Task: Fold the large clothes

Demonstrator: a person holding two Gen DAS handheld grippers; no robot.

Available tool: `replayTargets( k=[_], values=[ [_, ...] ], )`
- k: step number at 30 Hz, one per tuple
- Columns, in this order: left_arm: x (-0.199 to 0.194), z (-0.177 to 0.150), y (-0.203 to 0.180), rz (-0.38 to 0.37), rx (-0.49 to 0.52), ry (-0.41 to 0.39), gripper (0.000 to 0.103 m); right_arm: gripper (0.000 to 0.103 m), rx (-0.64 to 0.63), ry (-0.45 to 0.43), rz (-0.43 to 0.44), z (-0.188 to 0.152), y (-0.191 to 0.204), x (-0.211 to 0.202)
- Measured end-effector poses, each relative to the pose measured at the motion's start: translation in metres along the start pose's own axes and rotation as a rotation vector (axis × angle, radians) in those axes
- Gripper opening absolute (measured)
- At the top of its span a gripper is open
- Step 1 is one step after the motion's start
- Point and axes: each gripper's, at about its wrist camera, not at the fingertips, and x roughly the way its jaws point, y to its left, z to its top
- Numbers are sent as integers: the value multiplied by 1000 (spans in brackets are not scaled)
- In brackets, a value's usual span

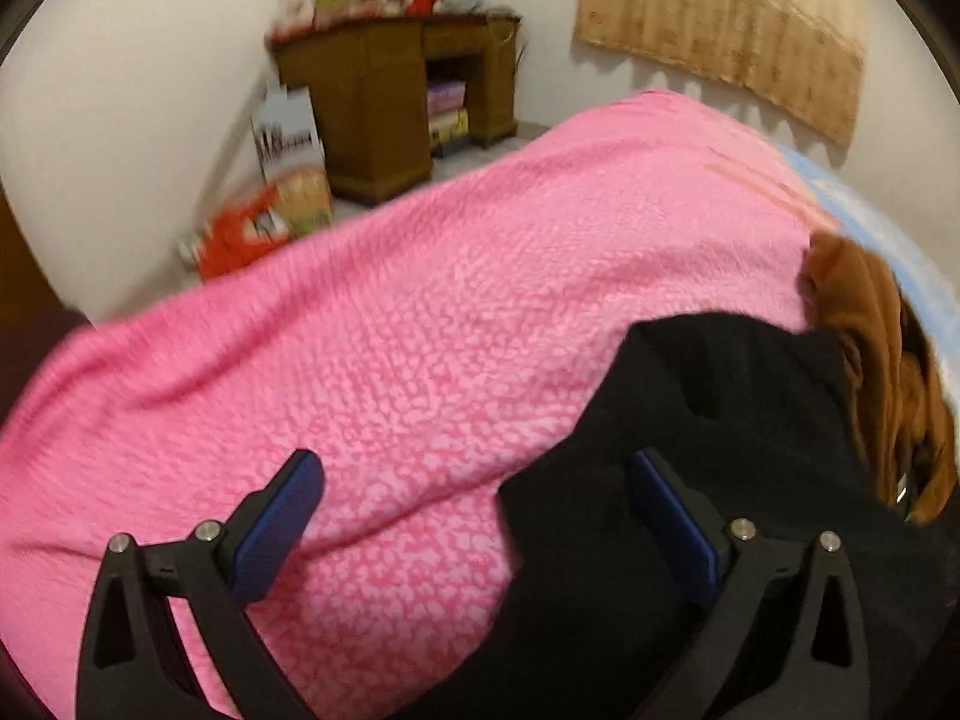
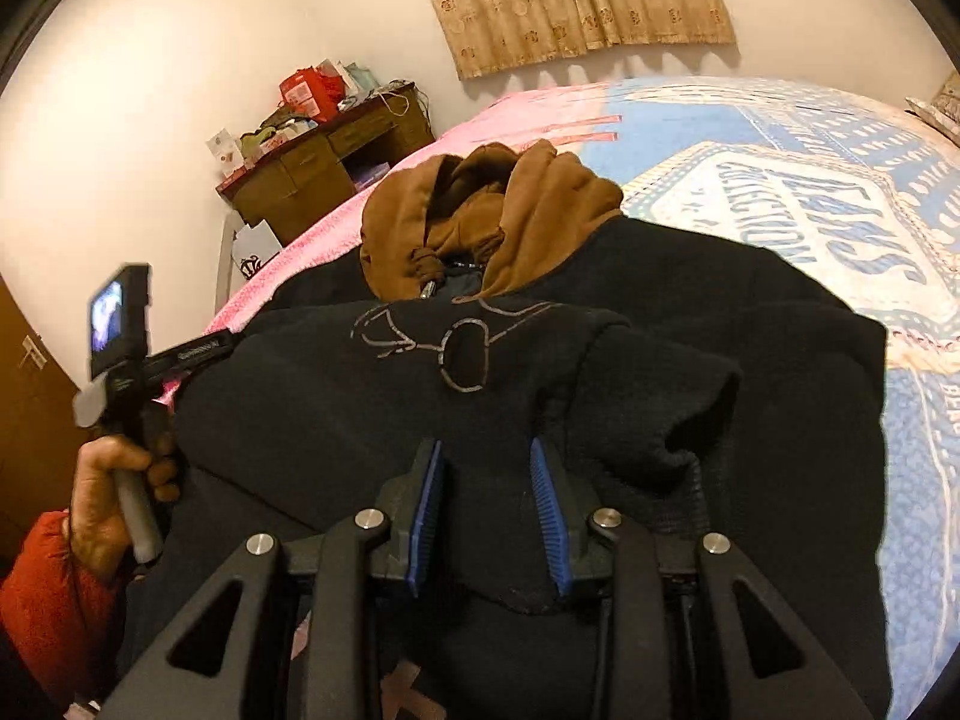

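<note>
— Bed (image 2: 780, 192) first: what covers it?
— A pink blanket (image 1: 420, 330) on one side, a blue printed cover (image 2: 828, 252) on the other.
— And the garment?
— The black hoodie (image 2: 390, 396) lies spread across both, its brown hood (image 2: 510, 204) toward the curtained wall, a pale line drawing on the fabric.
— Right hand-held gripper (image 2: 486, 504)?
— Partly closed, a raised fold of the black cloth sitting between its blue pads; it appears pinched there.
— Left hand-held gripper (image 1: 474, 516)?
— Jaws wide apart, nothing in them. It hangs over the pink blanket at the hoodie's edge, one finger above black cloth.
— Who holds it?
— A hand (image 2: 114, 498) with a red sleeve (image 2: 42, 594), seen from the right wrist view.
</note>
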Motion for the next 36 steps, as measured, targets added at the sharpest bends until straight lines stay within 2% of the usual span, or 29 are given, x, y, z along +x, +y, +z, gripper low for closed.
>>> replayTargets(
  k=[2,4,6,8,9,10,11,13,15,18,20,21,22,25,29,32,36],
  values=[
    [3,-1,5,-20,-26,12,103,32,41,-77,14,9,-3,-18],
    [0,-3,2,-11,-18,6,103,32,55,-126,-19,19,-5,-27],
    [-3,-5,-2,9,-5,-6,103,32,20,-96,-81,28,-2,-18],
    [-1,-3,-6,8,-7,-6,103,32,-34,23,-177,25,-2,12],
    [0,-3,-6,3,-10,-5,103,32,-42,73,-195,20,-5,27],
    [0,-4,-7,2,-11,-5,103,33,-58,75,-184,12,-9,37],
    [0,-2,-6,2,-11,-6,103,33,-63,32,-165,9,-11,35],
    [-1,-2,-5,9,-5,-11,103,33,-21,33,-133,12,-17,32],
    [-2,-2,-4,6,-5,-14,103,33,-25,28,-141,11,-14,31],
    [-7,-3,4,-78,-41,5,103,33,-23,35,-183,13,-5,22],
    [-21,-4,18,-160,-56,27,103,33,32,5,-163,15,-2,-10],
    [-35,-6,26,-199,-47,21,103,33,51,-40,-115,13,0,-35],
    [-49,-9,33,-218,-32,0,103,33,50,-84,-86,9,2,-64],
    [-103,-28,57,-247,94,-88,103,36,-16,-194,-104,-4,23,-152],
    [-161,-63,87,-275,277,-175,103,60,-26,-318,-137,-46,39,-266],
    [-196,-91,109,-285,387,-214,103,60,-21,-336,-176,-82,46,-321],
    [-219,-129,134,-289,447,-198,103,60,15,-268,-170,-128,48,-357]
  ],
)
